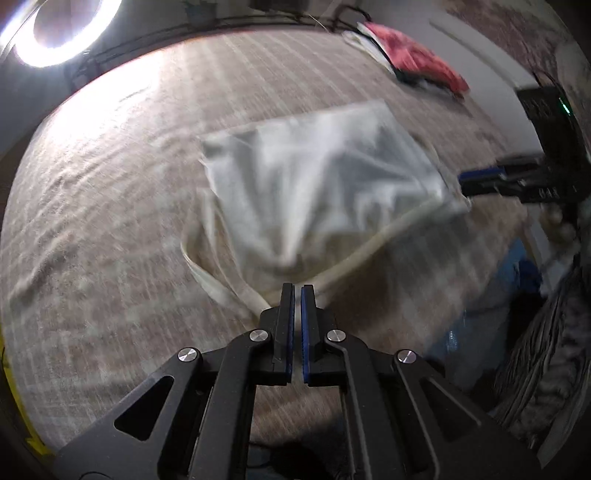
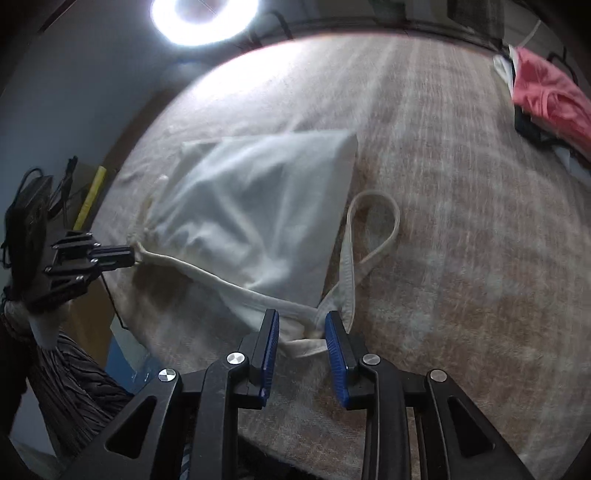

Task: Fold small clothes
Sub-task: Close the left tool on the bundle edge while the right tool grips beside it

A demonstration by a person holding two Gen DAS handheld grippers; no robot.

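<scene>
A small white garment (image 1: 325,177) with cream straps lies folded on the checked cover (image 1: 110,192). In the left wrist view my left gripper (image 1: 297,288) is shut, pinching the garment's near strap end and lifting that edge off the cover. The right wrist view shows the same grip from the side, the left gripper (image 2: 127,256) holding the bunched corner of the garment (image 2: 258,206). My right gripper (image 2: 302,316) stands open, a cream hem lying loose between its blue pads (image 2: 269,343). A strap loop (image 2: 375,225) lies flat just beyond it. The right gripper (image 1: 476,181) also shows at the garment's far right corner.
A pile of red and white clothes (image 1: 417,55) (image 2: 546,96) sits at the cover's far edge. A ring light (image 2: 203,18) (image 1: 62,29) glares behind. The cover's edge drops off near me; a person's striped clothing (image 2: 74,387) is there.
</scene>
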